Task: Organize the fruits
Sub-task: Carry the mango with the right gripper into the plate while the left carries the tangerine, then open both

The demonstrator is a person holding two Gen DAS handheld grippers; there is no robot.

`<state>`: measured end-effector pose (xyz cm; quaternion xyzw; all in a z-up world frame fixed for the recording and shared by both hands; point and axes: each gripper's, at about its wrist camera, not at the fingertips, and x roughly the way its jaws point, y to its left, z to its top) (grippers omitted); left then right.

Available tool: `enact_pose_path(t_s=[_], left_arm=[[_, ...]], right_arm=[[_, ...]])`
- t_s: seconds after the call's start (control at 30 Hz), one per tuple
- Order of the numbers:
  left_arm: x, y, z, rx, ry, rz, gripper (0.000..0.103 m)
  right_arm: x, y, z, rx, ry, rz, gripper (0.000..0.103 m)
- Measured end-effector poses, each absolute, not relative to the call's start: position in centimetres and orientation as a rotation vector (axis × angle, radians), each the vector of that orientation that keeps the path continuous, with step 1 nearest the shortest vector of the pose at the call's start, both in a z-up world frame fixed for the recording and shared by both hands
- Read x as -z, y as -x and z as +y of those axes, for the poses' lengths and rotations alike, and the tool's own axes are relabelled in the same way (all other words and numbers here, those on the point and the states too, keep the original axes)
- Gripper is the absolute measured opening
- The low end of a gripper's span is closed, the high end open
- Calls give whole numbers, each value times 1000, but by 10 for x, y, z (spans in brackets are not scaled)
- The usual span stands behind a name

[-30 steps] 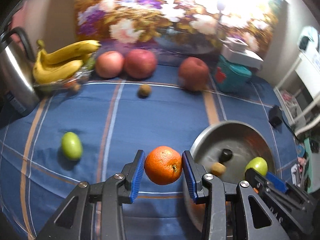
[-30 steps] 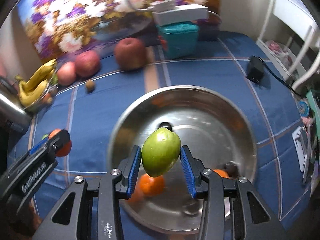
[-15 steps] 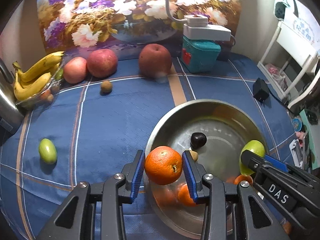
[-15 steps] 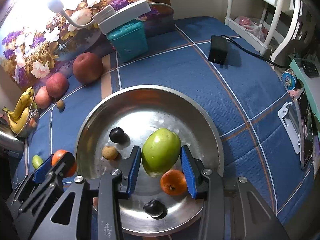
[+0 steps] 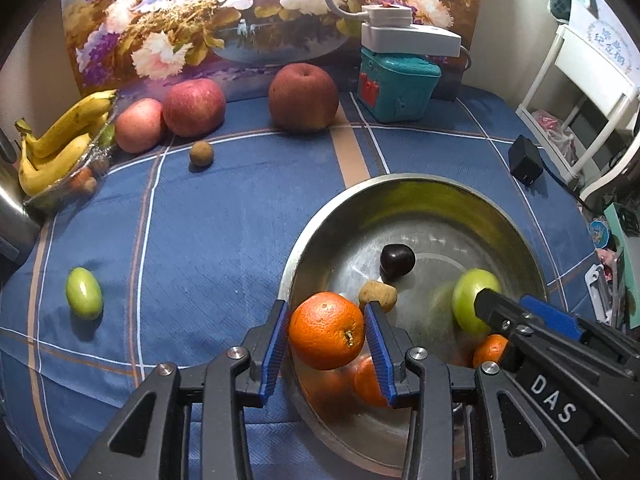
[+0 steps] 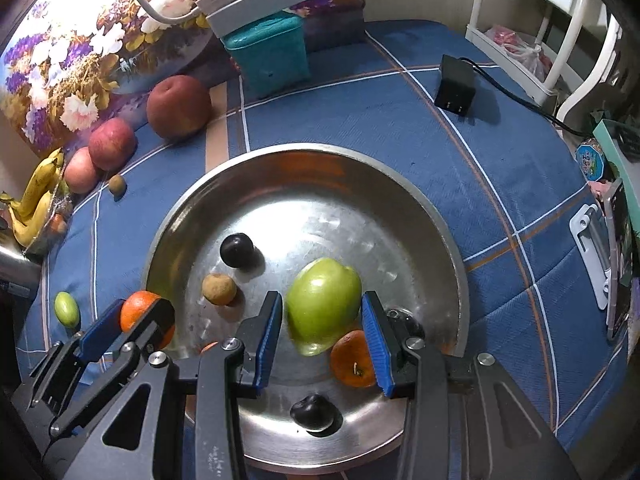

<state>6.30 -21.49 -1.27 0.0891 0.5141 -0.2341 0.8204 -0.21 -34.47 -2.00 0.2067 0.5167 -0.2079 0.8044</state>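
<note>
Two fruits are in transit and neither is deposited yet. Left wrist view: the left gripper [image 5: 327, 330] is clenched on an orange [image 5: 326, 330], its blue pads pressing both sides, and holds it above the near-left rim of the steel bowl [image 5: 400, 184]. Already in the bowl are a dark plum [image 5: 397, 261], a small brown fruit [image 5: 378, 295] and a second orange [image 5: 489, 350] partly hidden behind the other tool. Outside the bowl, on the blue cloth [image 5: 220, 240], remain a small green fruit [image 5: 84, 293], a small brown round fruit [image 5: 201, 153], three apples [image 5: 303, 97] along the back and a banana bunch [image 5: 60, 140] at far left. Right wrist view: the right gripper [image 6: 322, 320] is grasping a green apple [image 6: 322, 306] between its pads, poised over the bowl's interior, above the floor and not resting on it as far as can be judged. Below it lie the second orange and another dark plum [image 6: 313, 411]; the first plum and the brown fruit sit to the left. Judgement: the task is partly complete. Four small fruits are collected, two more are ready for release, and about seven items remain on the cloth. Whether the bananas belong in the bowl cannot be determined.
</note>
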Motion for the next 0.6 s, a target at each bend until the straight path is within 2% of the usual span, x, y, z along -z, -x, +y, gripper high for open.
enact_pose_path(t_s=[0.27,0.4,0.6], left_arm=[[7,-65,-211,490,-180,1082,51],[6,-68,-205,470,-168,1085,59],[8,-76,-186,413,-142,1098,60]], right_arm=[[11,3,-342,459,-409,1085,43],[9,3,-344,460,-407,1078,43],[9,2,-338,449,-392,1087,43]])
